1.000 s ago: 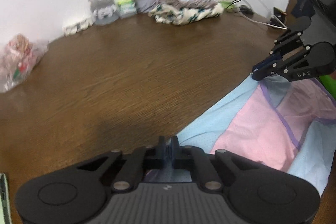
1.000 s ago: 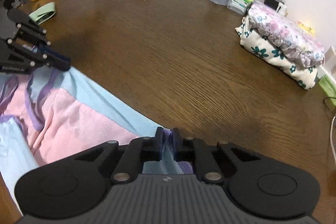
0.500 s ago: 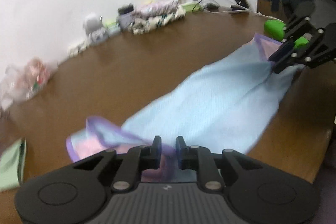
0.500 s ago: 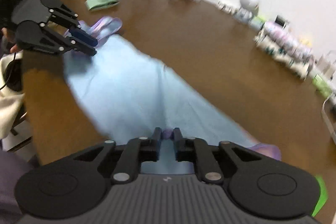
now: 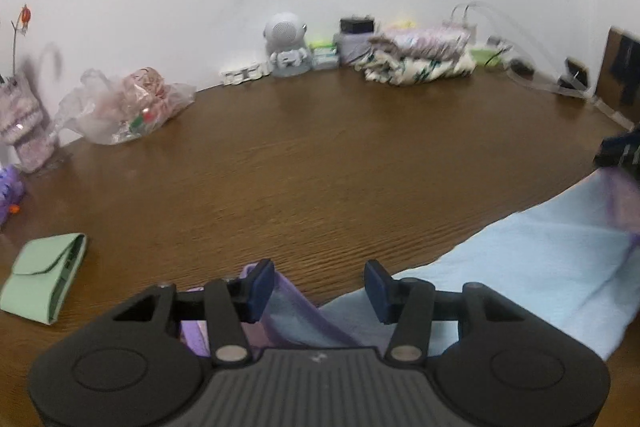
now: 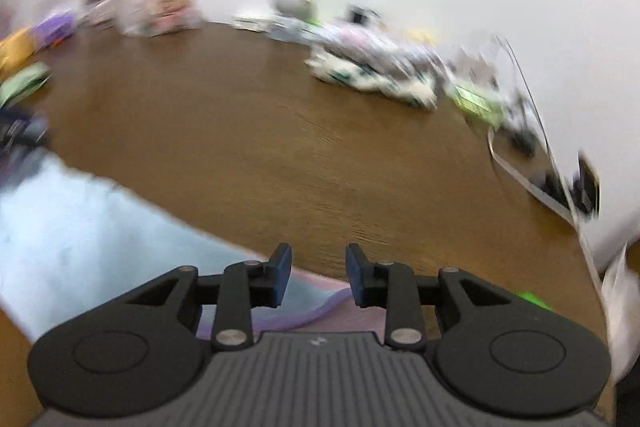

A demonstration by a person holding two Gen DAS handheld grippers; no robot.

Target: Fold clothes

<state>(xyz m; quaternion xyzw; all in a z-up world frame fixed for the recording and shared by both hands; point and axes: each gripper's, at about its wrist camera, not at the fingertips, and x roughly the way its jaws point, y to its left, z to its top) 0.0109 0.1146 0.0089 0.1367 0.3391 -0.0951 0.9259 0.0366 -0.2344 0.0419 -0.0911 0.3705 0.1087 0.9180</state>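
My left tool stands wide open with nothing between its fingers. My right tool is also open, with a narrower gap, and holds nothing. The garment lies flat on the near part of the table, light blue side up, with a purple hem. Its left end sits under my left tool; its right end sits under my right tool, where some pink shows. In the right wrist view the cloth runs left from my tool; this view is blurred. A green pouch lies near left. Far side, along the wall: a plastic bag, a small grey robot figure, and a stack of folded clothes far right.
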